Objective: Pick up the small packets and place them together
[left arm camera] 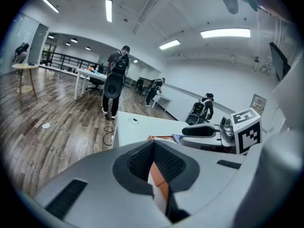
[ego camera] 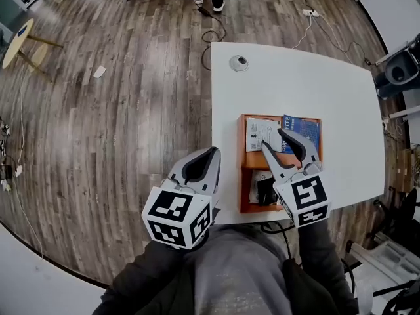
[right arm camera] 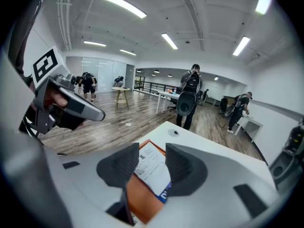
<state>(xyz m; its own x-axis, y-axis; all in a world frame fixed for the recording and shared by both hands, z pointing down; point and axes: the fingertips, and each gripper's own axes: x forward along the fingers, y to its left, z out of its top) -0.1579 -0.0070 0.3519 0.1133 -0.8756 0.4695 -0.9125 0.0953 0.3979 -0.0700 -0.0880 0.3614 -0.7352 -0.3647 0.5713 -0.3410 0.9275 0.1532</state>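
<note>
Right tongs [ego camera: 272, 138] hang with jaws apart, gripping nothing, above a white packet [ego camera: 256, 131] and a blue packet [ego camera: 307, 126]. The packets lie side by side at the far end of an orange tray [ego camera: 242, 176] by the surface's [ego camera: 295, 77] near edge. Left tongs [ego camera: 213, 151], closed and empty, are at its left edge.

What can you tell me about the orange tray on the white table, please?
The orange tray is shallow and rectangular with a raised rim, lying flat on the white table near the person's edge. A cross wall seems to split it: the far part holds a white printed packet beside a blue packet, the near part something black. The open right hand-held gripper hangs over it, hiding part.
</note>
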